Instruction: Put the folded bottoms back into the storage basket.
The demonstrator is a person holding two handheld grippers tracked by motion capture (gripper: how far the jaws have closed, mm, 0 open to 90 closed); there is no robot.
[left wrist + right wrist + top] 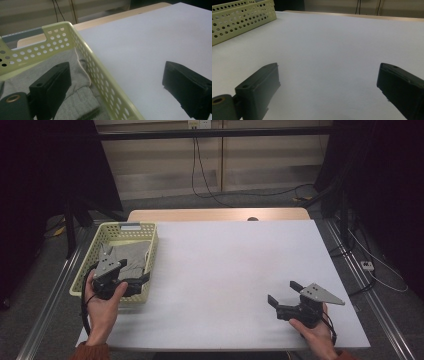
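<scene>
With its jaws wide astride the right wall of the basket at the counter's left edge, the left gripper probably snags that wall instead of the grey cloth inside, dragging the basket.

Perforated glossy plastic basket, soft grey knit cloth, matt white tabletop

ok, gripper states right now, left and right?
Left gripper: open, empty, jaws astride the wall of the pale yellow perforated plastic basket, over the grey cloth.
Right gripper: open, empty.
</scene>
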